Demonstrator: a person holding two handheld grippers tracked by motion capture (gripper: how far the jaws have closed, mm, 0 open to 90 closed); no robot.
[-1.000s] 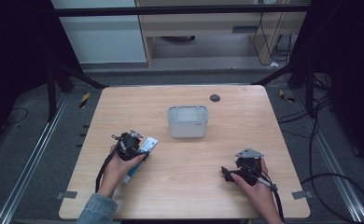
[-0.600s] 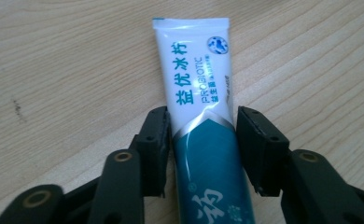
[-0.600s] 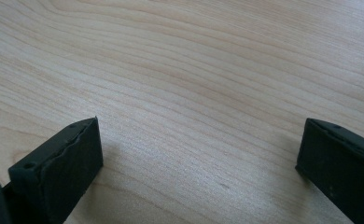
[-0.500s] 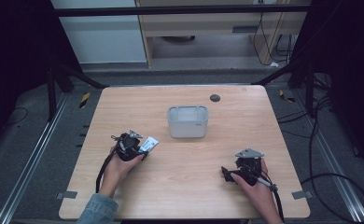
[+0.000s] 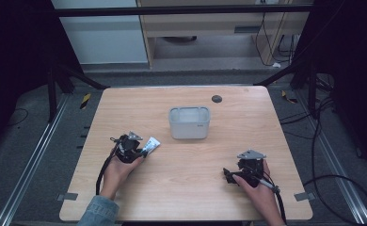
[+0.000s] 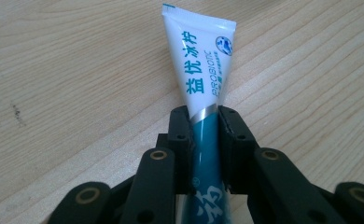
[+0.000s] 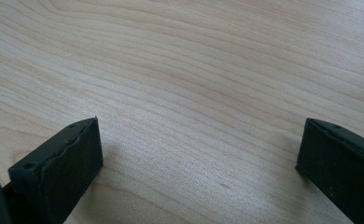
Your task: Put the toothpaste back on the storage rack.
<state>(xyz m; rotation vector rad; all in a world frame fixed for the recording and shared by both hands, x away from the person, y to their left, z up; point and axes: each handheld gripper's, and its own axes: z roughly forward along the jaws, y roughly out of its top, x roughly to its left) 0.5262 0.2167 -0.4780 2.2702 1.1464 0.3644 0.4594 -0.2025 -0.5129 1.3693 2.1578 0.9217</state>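
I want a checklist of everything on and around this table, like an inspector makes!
Surface: wooden table, bare over most of its top.
Job's things: toothpaste tube, white and teal, clamped by the left gripper; translucent tub standing near the table's middle.
Clutter: small dark round thing near the far edge; too small to tell what it is.
Grippers: left shut on the tube; right gripper open, over bare wood, nothing between its jaws.
Cables: one trails from each gripper; black cables lie on the floor to the right.
Surroundings: dark floor, metal rails, cabinet behind the table.
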